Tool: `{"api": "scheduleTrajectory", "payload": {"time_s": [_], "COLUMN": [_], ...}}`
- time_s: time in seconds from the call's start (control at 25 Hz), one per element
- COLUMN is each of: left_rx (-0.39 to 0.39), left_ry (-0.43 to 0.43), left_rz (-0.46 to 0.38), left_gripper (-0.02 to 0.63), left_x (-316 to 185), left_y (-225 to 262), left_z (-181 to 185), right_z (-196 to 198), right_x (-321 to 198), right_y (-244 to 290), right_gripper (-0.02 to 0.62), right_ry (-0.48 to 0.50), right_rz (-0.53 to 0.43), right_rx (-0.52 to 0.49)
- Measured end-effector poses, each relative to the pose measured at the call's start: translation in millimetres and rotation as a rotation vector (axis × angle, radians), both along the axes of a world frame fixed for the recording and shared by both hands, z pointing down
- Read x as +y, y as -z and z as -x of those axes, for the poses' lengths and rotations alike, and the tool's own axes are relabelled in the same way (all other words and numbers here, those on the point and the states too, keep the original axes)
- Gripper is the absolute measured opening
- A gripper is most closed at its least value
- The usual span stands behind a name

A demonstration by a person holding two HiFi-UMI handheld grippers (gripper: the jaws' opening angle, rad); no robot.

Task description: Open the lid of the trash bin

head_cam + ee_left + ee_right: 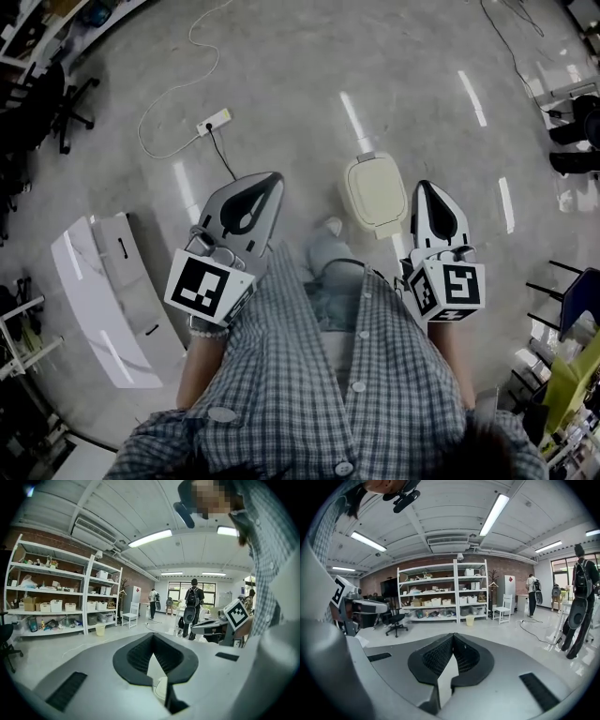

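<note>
1. Trash bin (348, 199): small, cream and rounded, standing on the floor (309, 56) just beyond the person's shoe (330, 226), with its lid (377, 190) down flat and shut.
2. Left tool (270, 180): held high, off to the left of the bin and well apart from it. Jaws closed tip to tip, nothing between them.
3. Right tool (427, 190): just right of the bin in the head view, also held high and not touching it. Jaws likewise together at the tips, empty.
4. Probably light, hollow plastic with a stiff, smooth lid. Likely to skid or tip on the glossy floor if shoved sideways rather than lifted.
5. Small grey piece (365, 157) at the bin's far edge: hinge or pedal, cannot tell which.
6. Best hold, judging from that: the lid's rim on the bin's near side, opposite the grey piece. Either hook a closed tip under the lip, or part the jaws and pinch the rim, then raise it up and away.
7. Worth steadying the bin's body with the other tool, given so little weight to resist the pull.
</note>
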State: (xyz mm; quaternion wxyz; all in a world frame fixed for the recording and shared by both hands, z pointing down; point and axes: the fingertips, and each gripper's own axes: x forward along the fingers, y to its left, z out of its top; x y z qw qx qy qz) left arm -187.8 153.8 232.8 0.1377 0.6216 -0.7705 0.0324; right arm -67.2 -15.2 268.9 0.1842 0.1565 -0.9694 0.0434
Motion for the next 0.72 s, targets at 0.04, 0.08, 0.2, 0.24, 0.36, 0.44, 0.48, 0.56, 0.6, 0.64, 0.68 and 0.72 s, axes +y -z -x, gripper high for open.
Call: {"api": "scheduleTrajectory", "payload": {"time_s": [0.04, 0.08, 0.2, 0.24, 0.36, 0.44, 0.48, 0.56, 0.6, 0.64, 0.68, 0.72], "left_rx": [-0.004, -0.007, -0.009, -0.008, -0.008, -0.008, -0.008, -0.007, -0.005, -0.003, -0.001, 0.0], "left_ry": [-0.019, -0.04, -0.111, -0.136, -0.226, -0.296, -0.335, -0.42, -0.462, -0.501, -0.536, -0.566], "left_rz": [0.002, 0.002, 0.011, 0.015, 0.038, 0.057, 0.067, 0.087, 0.097, 0.108, 0.118, 0.128], "left_gripper": [0.005, 0.005, 0.005, 0.005, 0.005, 0.005, 0.005, 0.005, 0.005, 0.005, 0.005, 0.005], "left_x": [-10.3, -20.9, -53.0, -64.7, -100.6, -122.9, -133.8, -154.6, -164.3, -173.5, -182.4, -190.6], "left_y": [0.4, 0.6, -3.2, -5.2, -9.6, -13.4, -16.2, -24.5, -30.1, -36.4, -43.4, -51.1], "left_z": [3.5, 6.1, 9.7, 10.1, 6.2, -0.2, -4.1, -13.4, -17.9, -21.0, -22.0, -21.0], "right_z": [0.9, 0.8, -6.2, -10.1, -25.0, -38.2, -45.6, -61.7, -69.3, -75.1, -78.6, -80.0], "right_x": [-7.7, -15.4, -33.9, -39.2, -52.4, -59.3, -62.6, -67.4, -68.7, -69.9, -71.3, -72.9], "right_y": [0.4, 0.8, -0.5, -2.3, -9.8, -16.3, -20.5, -30.5, -35.8, -41.3, -47.1, -53.5], "right_gripper": [0.017, 0.017, 0.017, 0.017, 0.017, 0.017, 0.017, 0.017, 0.017, 0.017, 0.017, 0.017], "right_ry": [-0.018, -0.038, -0.1, -0.119, -0.184, -0.243, -0.279, -0.358, -0.398, -0.436, -0.469, -0.499], "right_rz": [0.002, -0.001, -0.013, -0.016, -0.006, 0.016, 0.029, 0.054, 0.066, 0.077, 0.085, 0.091], "right_rx": [-0.006, -0.011, -0.01, -0.004, 0.019, 0.028, 0.03, 0.032, 0.031, 0.029, 0.028, 0.03]}}
